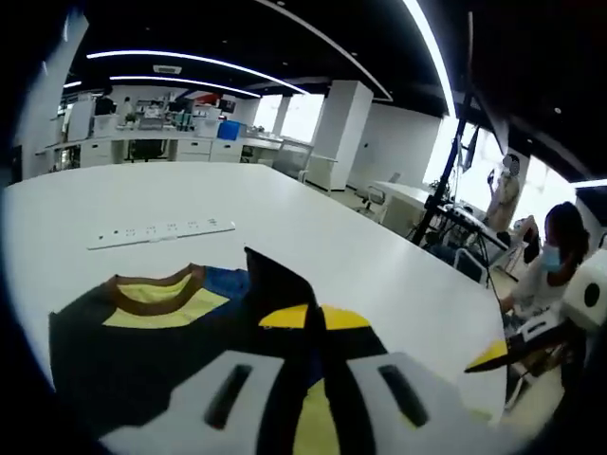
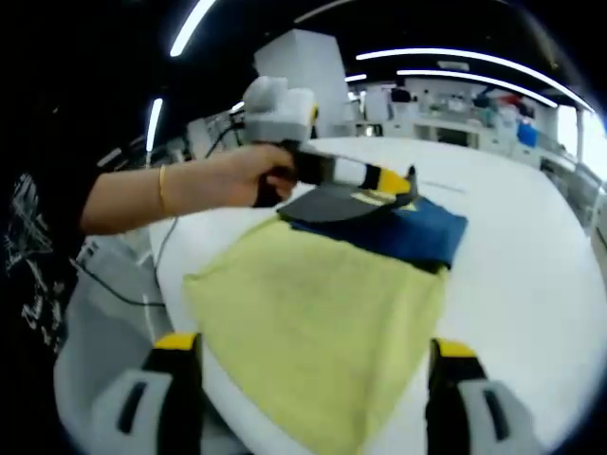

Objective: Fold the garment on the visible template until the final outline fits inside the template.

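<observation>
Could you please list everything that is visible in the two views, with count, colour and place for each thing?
garment: one, yellow, dark blue and black with a brown collar, spread on the table; one black part is lifted.
table: one, white, large, under the garment.
power strip: one, white, on the table beyond the collar.
seated person: one, at the right of the left gripper view, beyond the table.
left gripper: one, white with yellow and black tips, shut on the lifted black part.
right gripper: one, white with yellow bands, open over the yellow part.
hand: one, holding the left gripper.
</observation>
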`<state>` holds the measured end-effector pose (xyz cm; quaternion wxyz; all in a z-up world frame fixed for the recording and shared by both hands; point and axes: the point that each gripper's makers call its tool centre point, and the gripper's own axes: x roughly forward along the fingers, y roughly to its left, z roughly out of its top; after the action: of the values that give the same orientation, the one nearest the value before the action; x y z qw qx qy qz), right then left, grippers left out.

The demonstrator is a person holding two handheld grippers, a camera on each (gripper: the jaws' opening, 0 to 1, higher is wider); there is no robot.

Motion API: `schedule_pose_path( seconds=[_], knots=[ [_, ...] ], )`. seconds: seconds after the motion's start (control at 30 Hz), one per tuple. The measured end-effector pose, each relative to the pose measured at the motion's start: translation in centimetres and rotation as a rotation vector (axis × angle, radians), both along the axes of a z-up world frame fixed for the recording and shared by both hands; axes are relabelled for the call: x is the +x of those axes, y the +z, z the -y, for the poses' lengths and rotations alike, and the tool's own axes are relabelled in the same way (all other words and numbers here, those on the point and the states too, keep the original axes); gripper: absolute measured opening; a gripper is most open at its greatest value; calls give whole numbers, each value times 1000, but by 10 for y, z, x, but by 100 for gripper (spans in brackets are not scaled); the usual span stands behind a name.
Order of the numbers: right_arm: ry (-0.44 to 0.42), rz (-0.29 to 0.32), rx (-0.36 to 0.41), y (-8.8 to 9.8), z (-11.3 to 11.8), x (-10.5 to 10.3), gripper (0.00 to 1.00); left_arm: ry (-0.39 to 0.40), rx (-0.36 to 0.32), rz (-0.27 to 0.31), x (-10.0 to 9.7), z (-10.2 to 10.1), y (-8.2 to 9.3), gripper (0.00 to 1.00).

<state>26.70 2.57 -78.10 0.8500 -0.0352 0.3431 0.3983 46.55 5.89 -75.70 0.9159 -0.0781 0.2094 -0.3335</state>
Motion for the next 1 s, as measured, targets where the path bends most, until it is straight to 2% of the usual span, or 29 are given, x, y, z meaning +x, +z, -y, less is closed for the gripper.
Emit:
schedule_pose_path(
  seconds=[0.1, 0.2, 0.33, 0.4, 0.67, 0.87, 1.0],
  knots=[
    [0, -1, 3, 0, -1, 0, 99, 4, 22, -24, 0, 4, -10, 0],
    [0, -1, 5, -1, -2, 0, 99, 2, 12, -58, -1, 6, -19, 0],
    [-1, 1, 7, 0, -3, 1, 99, -45, 34, -95, -9, 12, -34, 1],
    [-4, 2, 8, 0, -2, 1, 99, -62, 58, -89, -13, 14, -38, 5],
    [2, 6, 8, 1, -2, 2, 99, -96, 68, -43, -19, 11, -35, 42],
    [21, 13, 7, 3, -3, 3, 99, -97, 78, -1, -25, -4, -25, 68],
    [42, 12, -3, 3, -3, 2, 99, -100, 91, 22, -33, -16, -18, 79]
  ],
)
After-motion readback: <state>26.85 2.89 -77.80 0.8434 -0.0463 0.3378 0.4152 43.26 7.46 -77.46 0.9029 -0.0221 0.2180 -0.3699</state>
